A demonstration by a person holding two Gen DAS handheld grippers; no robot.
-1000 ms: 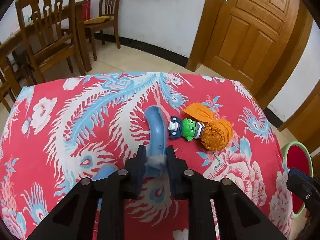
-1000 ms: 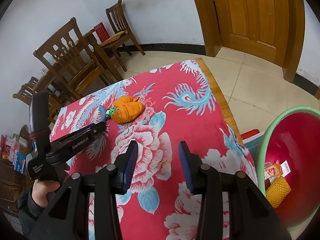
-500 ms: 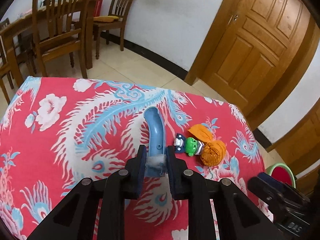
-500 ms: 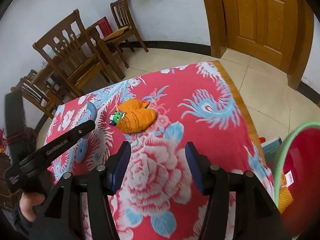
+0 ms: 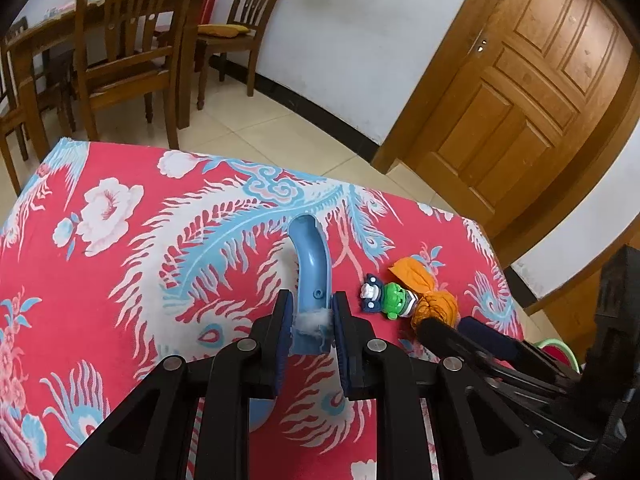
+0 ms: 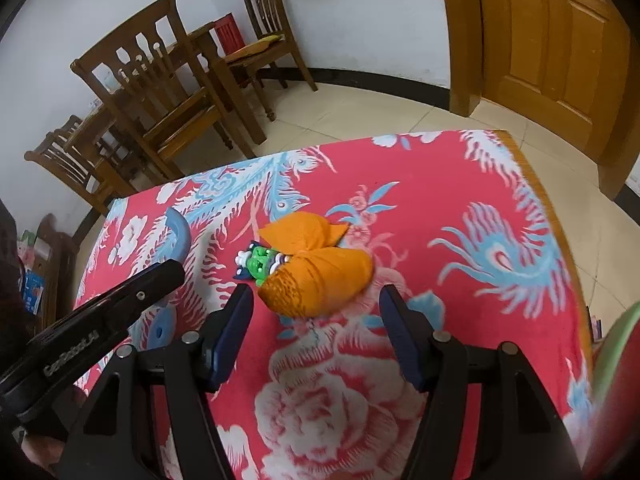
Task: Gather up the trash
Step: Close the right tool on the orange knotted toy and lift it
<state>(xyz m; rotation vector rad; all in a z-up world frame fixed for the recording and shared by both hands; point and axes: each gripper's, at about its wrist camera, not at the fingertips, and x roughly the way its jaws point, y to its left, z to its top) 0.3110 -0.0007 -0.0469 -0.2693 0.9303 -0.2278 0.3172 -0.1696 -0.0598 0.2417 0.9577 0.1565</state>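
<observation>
- Fingers of right gripper [image 6: 316, 304] opening, wider apart than a second ago; nothing pressed between them, though the near end of the orange cloth bundle [image 6: 320, 276] now lies just ahead of the gap.
- Fingers of left gripper [image 5: 310, 320] fully closed on the curved blue plastic piece [image 5: 312, 264], same grip as a second ago; white fluff visible at the clamped end, far end curving up and away over the worktop [image 5: 120, 280].
- Right gripper brought in across the red floral cloth toward the bundle; a second ago well short of it, with the red basin [image 6: 616, 380] filling the right side of its view; now only the green rim and a strip of red at the right edge.
- Small green toy figure [image 6: 260, 266] touching the far-left end of the bundle, both resting on the worktop, unmoved.
- Judgement: approach step for the next item of trash; bundle likely target, spread appears about wide enough to straddle it.
- Risk: toy figure may be dragged along if taken together.
</observation>
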